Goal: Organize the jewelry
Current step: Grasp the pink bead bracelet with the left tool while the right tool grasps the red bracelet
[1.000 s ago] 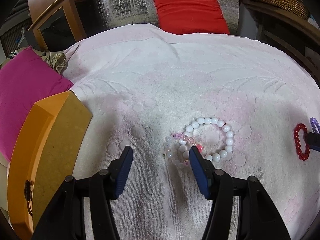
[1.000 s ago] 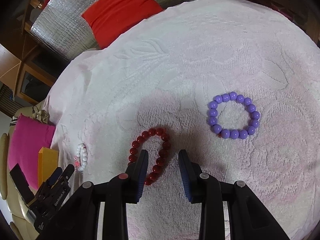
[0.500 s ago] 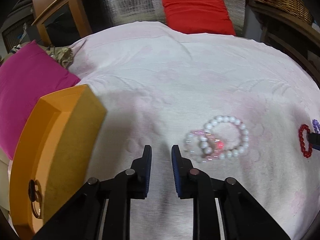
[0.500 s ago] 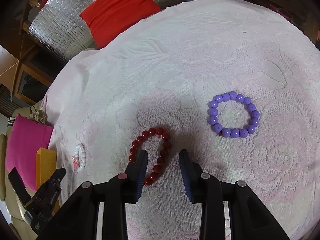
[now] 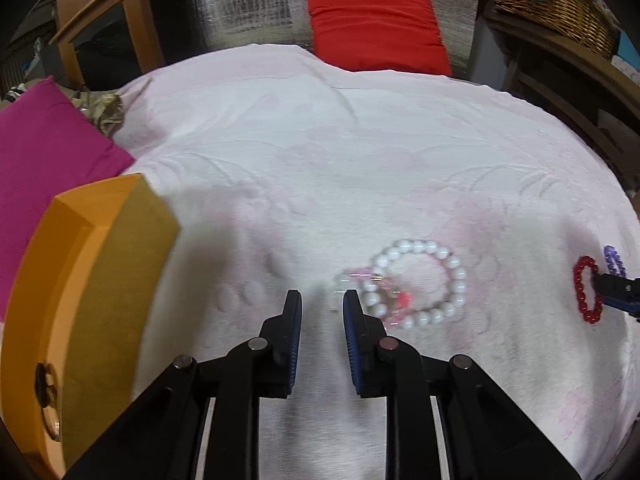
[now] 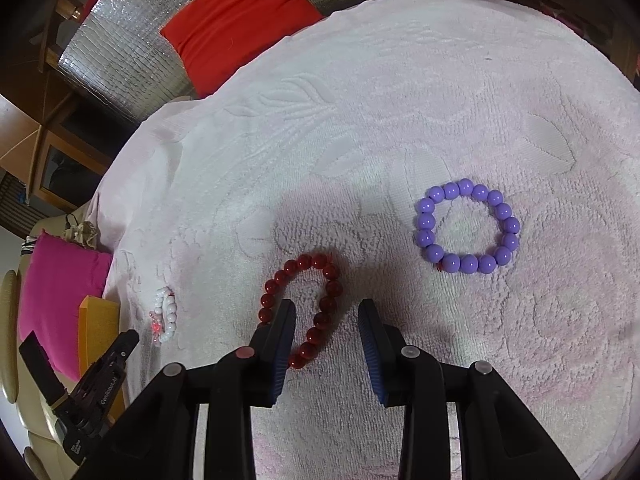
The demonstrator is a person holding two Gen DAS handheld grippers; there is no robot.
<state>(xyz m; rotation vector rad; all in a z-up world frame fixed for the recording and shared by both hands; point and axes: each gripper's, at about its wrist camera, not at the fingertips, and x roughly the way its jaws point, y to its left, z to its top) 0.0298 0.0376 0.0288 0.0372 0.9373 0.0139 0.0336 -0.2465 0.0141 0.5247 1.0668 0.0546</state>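
Better to open the left gripper [image 5: 320, 305] wider, barely parted and empty, before nudging onto the pink bracelet [image 5: 374, 288]; right gripper [image 6: 326, 312] moderately open, empty, straddling red bracelet [image 6: 312, 312].

Both wrist cameras are hovering low over the pink towel [image 5: 320, 168], looking forward and down past their fingers; each is catching the white bracelet [image 5: 416, 280] and red bracelet [image 6: 308, 308].

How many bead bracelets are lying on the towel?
4. The purple bracelet lies farthest right, the red bracelet by the right gripper, and the white bracelet overlaps a blurry pale pink bracelet by the left gripper. Others may hide in the orange box.
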